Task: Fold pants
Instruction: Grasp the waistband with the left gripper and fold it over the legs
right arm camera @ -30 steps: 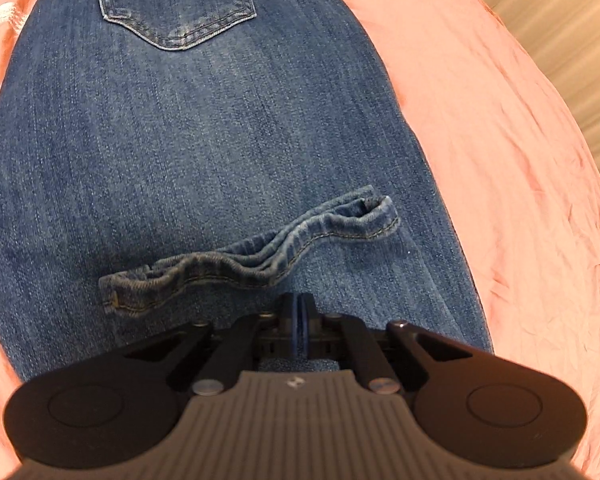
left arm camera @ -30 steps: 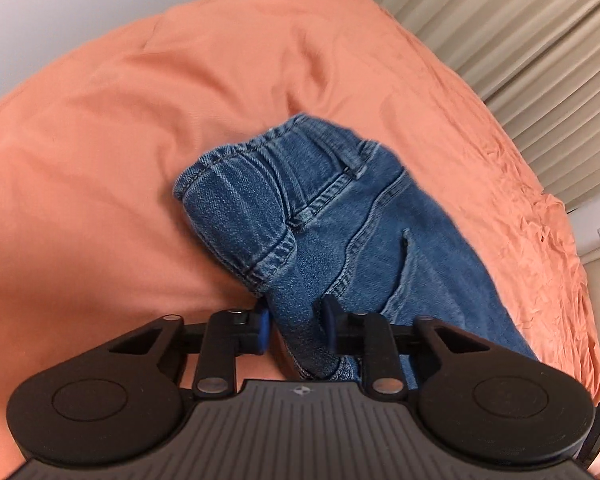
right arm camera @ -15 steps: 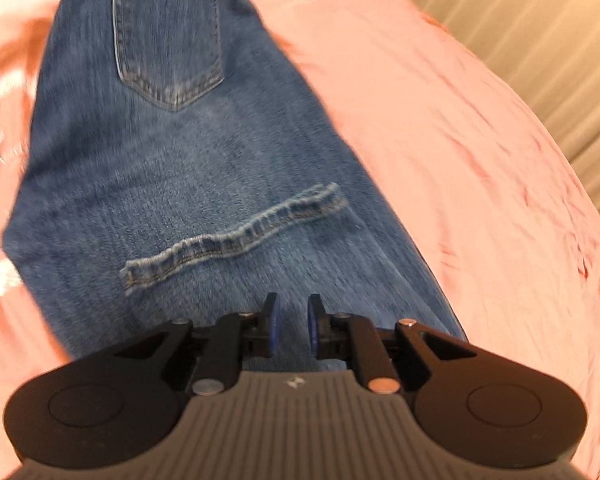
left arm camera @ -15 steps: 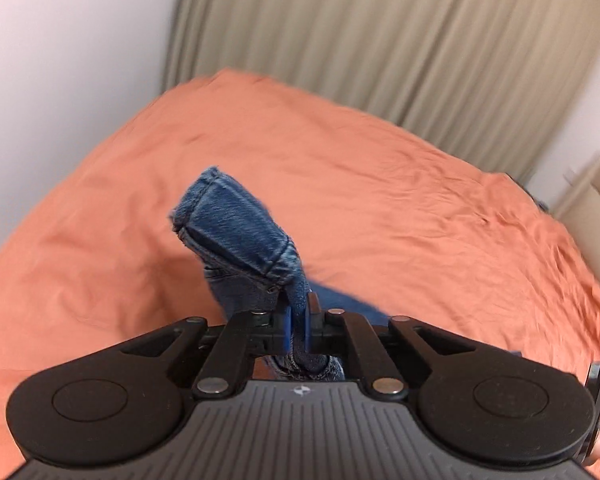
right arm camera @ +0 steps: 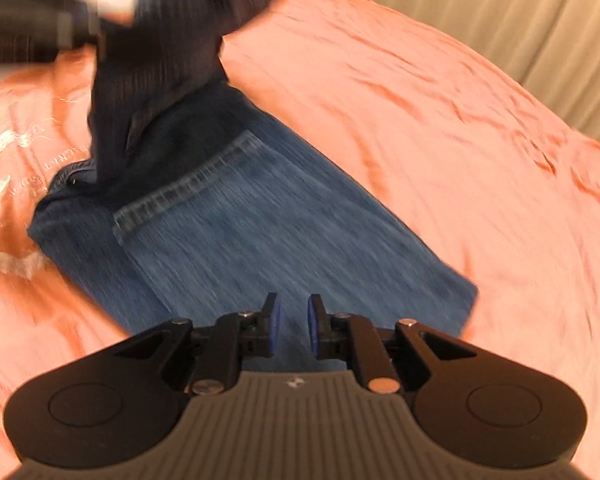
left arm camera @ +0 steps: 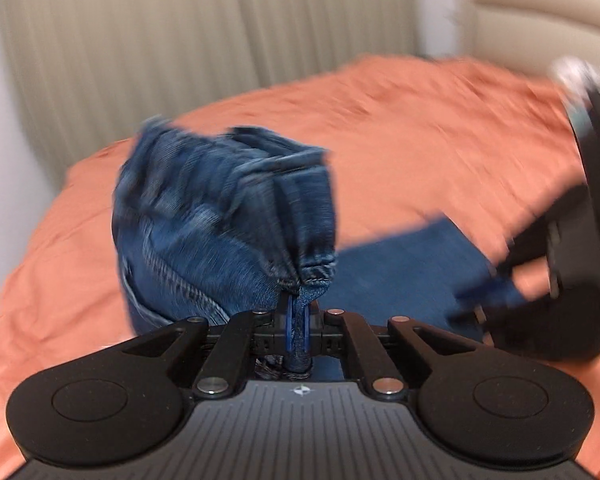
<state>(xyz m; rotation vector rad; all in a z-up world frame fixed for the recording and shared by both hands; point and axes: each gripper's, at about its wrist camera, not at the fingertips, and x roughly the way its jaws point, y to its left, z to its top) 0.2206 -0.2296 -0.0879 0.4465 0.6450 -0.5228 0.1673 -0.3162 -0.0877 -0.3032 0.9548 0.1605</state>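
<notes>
Blue denim pants (right arm camera: 260, 236) lie partly folded on an orange bed cover (right arm camera: 420, 128). My left gripper (left arm camera: 298, 320) is shut on a bunched waist end of the pants (left arm camera: 220, 216) and holds it lifted above the bed. In the right wrist view that lifted part (right arm camera: 172, 40) hangs dark and blurred at the top left, with the left gripper (right arm camera: 28, 36) beside it. My right gripper (right arm camera: 292, 324) is open and empty, just above the near edge of the flat denim. It also shows blurred at the right of the left wrist view (left arm camera: 572, 272).
Beige curtains (left arm camera: 180, 32) hang behind the bed. A padded headboard (left arm camera: 540, 12) is at the right. A white embroidered patch (right arm camera: 4, 160) marks the bed cover at the left of the pants.
My left gripper has shut on the waist end and lifted it high, swinging right. My right gripper has opened, let go of the hem and pulled back.
</notes>
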